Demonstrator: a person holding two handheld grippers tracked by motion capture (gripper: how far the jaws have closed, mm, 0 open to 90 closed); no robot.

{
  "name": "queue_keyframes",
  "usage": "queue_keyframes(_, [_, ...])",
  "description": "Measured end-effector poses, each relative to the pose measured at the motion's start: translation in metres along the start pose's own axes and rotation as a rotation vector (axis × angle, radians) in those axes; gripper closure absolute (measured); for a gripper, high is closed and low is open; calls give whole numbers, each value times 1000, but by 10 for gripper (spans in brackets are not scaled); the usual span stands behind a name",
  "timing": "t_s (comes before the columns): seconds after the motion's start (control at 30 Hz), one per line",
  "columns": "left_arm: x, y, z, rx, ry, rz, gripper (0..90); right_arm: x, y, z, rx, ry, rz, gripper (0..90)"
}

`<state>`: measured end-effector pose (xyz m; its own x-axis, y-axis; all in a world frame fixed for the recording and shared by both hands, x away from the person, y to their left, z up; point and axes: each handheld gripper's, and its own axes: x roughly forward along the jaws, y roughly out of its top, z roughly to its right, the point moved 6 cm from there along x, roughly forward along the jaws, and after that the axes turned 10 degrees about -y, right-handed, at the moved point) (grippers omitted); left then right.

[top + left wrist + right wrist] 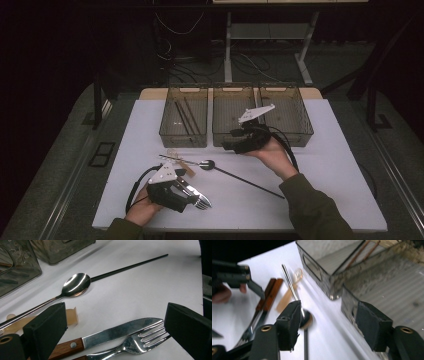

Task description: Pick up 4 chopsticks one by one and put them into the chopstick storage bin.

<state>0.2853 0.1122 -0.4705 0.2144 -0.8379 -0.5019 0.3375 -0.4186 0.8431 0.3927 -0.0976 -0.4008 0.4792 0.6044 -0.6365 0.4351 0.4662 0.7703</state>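
- Left tongs (197, 200) hover open over the knife (120, 333) and fork (136, 343), nearer the person than the spoon (207, 164), gripping nothing.
- The spoon lies mid-counter (325, 200), its bowl touching a black chopstick (250, 183).
- Right tongs (230, 145) hang open and empty beyond the spoon, at the middle bin (231, 132).

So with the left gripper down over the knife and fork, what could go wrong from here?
1. The wood-handled steel knife and the steel fork lie touching between the open left gripper; closing may grab both, or neither cleanly.
2. The shiny metal spoon and thin black chopstick lie close by and could be knocked.
3. The right gripper, open, hovers near the smoky clear plastic bin and may bump its wall.
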Motion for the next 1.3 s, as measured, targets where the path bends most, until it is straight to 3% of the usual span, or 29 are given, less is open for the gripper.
queue_keyframes(0.47, [1, -1, -1, -4, 6, -8, 41, -35, -66, 4, 3, -6, 15, 412])
queue_keyframes(0.73, [0, -1, -1, -3, 8, -10, 41, -49, -98, -3, -2, 11, 1, 534])
queue_keyframes(1.03, [0, -1, 0, 6, 7, -11, 41, -42, -121, -8, -11, 12, -46, 693])
queue_keyframes(1.3, [0, -1, 0, 13, 4, -14, 42, -29, -127, -13, -42, 23, -104, 750])
